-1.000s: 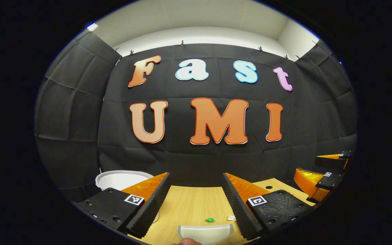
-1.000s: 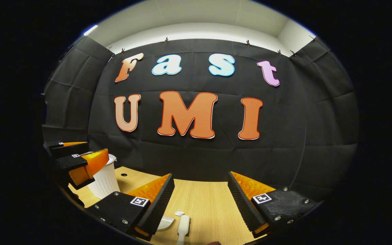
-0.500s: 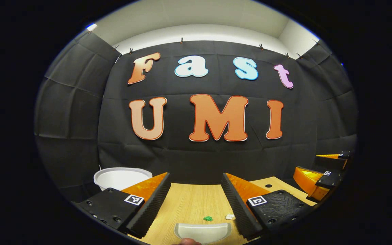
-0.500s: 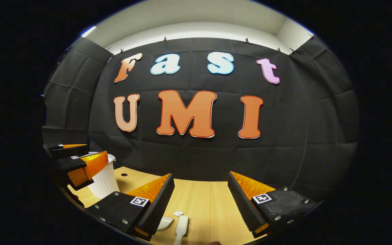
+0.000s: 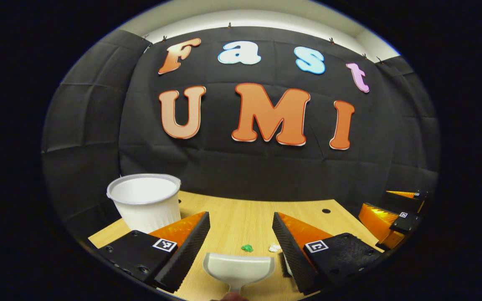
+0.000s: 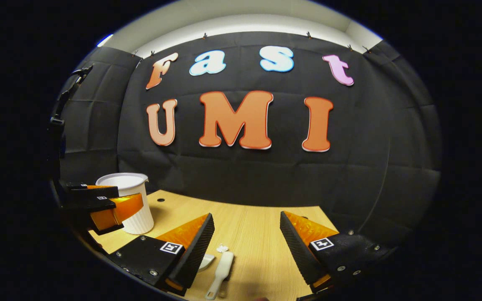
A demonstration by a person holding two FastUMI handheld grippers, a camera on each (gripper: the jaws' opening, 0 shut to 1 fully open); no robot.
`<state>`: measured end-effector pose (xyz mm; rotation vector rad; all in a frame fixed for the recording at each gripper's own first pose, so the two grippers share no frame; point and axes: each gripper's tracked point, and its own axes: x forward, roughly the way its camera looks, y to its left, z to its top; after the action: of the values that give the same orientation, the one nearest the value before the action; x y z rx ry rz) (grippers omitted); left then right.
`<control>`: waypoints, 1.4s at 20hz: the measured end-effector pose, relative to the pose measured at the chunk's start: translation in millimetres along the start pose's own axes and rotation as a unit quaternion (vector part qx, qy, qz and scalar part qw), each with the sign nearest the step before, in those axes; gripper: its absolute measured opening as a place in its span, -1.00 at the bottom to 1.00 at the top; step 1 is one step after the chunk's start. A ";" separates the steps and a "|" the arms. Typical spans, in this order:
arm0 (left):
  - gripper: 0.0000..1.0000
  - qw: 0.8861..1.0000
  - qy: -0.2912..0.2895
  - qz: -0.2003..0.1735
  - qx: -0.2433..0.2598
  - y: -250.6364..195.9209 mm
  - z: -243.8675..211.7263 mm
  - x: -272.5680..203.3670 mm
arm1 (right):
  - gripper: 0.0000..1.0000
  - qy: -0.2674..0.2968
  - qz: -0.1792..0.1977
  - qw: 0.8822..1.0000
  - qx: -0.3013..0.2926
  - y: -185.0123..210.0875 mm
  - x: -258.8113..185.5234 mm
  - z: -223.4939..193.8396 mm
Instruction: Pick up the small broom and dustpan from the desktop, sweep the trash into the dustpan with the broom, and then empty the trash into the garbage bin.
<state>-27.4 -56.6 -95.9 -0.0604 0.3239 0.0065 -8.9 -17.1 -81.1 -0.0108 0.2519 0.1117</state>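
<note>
While the white garbage bin (image 5: 144, 200) stands at the left of the wooden table (image 5: 241, 213), the left gripper (image 5: 241, 242) hangs above the table with its jaws spread wide and empty. Between and just below them lies the white dustpan (image 5: 238, 267). Just beyond its front edge sit a green scrap (image 5: 247, 248) and a white scrap (image 5: 274, 248). Farther right, in the right gripper view, the small broom (image 6: 221, 269) lies on the table between the wide-open, empty jaws of the right gripper (image 6: 247, 244). Each gripper bears small square black-and-white marker tags; no readable writing shows on the things.
</note>
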 end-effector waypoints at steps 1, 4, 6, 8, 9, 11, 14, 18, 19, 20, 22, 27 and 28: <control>0.90 1.000 0.015 0.001 0.000 -4.3 -10.4 0.5 | 0.90 0.028 0.013 1.000 0.004 2.7 2.1 -17.8; 0.91 0.997 0.076 0.013 0.001 -6.0 -50.9 1.4 | 0.90 0.114 0.046 0.992 0.009 11.0 4.1 -70.1; 0.90 0.992 0.127 0.004 -0.001 -8.7 -80.1 2.9 | 0.90 0.165 0.061 0.984 0.013 18.7 5.7 -102.7; 0.91 0.981 0.193 -0.017 0.000 -14.7 -113.3 11.1 | 0.90 0.211 0.068 0.975 0.011 25.0 9.3 -129.9; 0.91 0.973 0.228 -0.025 0.002 -14.3 -124.5 17.1 | 0.91 0.234 0.069 0.970 0.006 30.0 16.4 -141.5; 0.93 0.951 0.307 -0.034 0.004 -7.0 -141.9 31.9 | 0.91 0.277 0.066 0.959 -0.009 38.9 25.8 -166.1; 0.95 0.912 0.406 -0.051 -0.004 -7.4 -158.0 53.3 | 0.91 0.353 0.060 0.933 -0.028 46.0 34.7 -209.7; 0.91 0.878 0.476 -0.056 0.025 -7.3 -141.6 87.6 | 0.92 0.429 0.045 0.902 -0.025 53.7 44.9 -250.6; 0.92 0.867 0.495 -0.043 0.036 -3.4 -140.3 89.4 | 0.92 0.437 0.040 0.898 -0.024 54.7 50.6 -253.5; 0.92 0.857 0.513 -0.037 0.033 -2.2 -141.9 91.4 | 0.92 0.443 0.035 0.895 -0.024 55.6 54.5 -255.5; 0.96 0.851 0.524 -0.031 0.026 4.1 -142.2 104.1 | 0.92 0.448 0.030 0.893 -0.032 54.0 60.7 -256.1; 0.96 0.810 0.584 -0.039 -0.007 2.7 -179.6 128.9 | 0.92 0.472 0.017 0.881 -0.024 50.4 75.4 -271.5; 0.95 0.805 0.592 -0.037 -0.006 2.3 -185.1 135.7 | 0.92 0.477 0.019 0.878 -0.020 50.6 76.6 -274.2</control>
<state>42.3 -66.0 -314.4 -0.0841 1.5882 -0.1124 -8.8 34.8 -365.5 -0.1044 1.2444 0.1439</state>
